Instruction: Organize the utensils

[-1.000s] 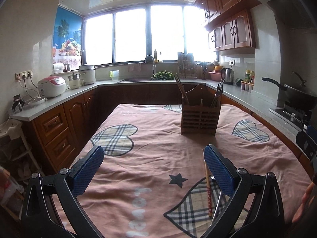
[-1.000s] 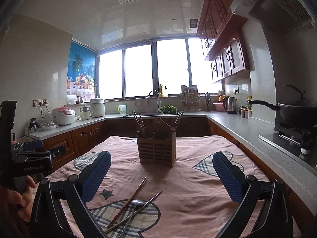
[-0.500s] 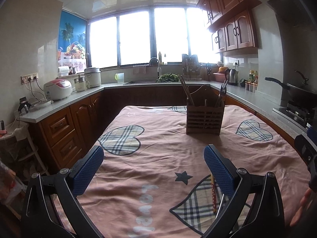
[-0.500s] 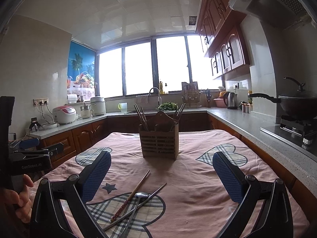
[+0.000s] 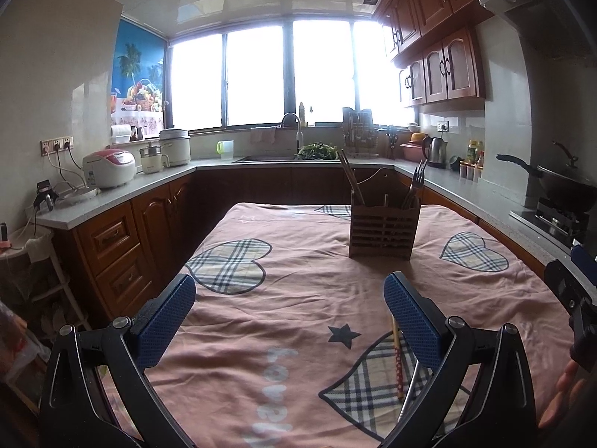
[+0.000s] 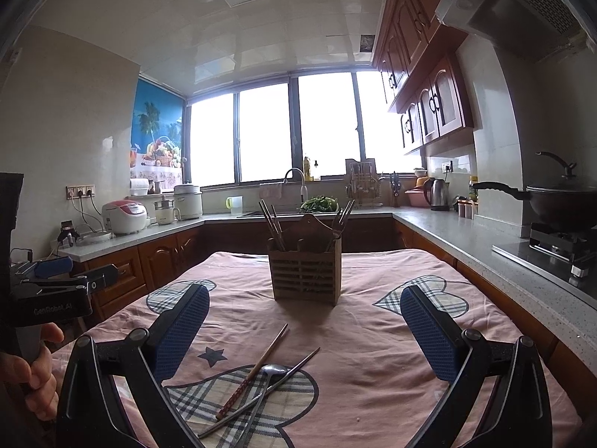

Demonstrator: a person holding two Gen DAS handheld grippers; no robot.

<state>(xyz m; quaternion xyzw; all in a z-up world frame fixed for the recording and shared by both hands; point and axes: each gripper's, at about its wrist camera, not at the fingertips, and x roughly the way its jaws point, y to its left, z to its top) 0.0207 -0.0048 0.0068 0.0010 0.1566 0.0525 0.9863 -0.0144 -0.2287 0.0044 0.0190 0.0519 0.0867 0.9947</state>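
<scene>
Both claws hang above the table (image 6: 373,373), which is covered in a pink cloth with plaid hearts, and neither holds anything. The left claw (image 5: 289,321) has its blue pads spread wide, and so does the right claw (image 6: 304,330), a stance that suits lining up on a thin thing before closing. The loose pieces lie together on a plaid heart near the front edge: a wooden chopstick (image 6: 253,371) with a red patterned end, a metal chopstick (image 6: 261,392) crossing beside it, and a spoon (image 6: 266,380) whose bowl rests between the two. They sit low between the right claw's pads, so that claw looks the better placed to take one. From the left wrist view only the wooden chopstick and a bit of metal show, partly hidden behind the right-hand pad. Farther back, well apart from them, stands the slatted wooden holder (image 6: 305,274), upright in the middle of the table, with chopsticks leaning in its left compartment and forks in its right. That sorting suggests each loose piece has its own slot. The overlap could make a clean single pick awkward.
</scene>
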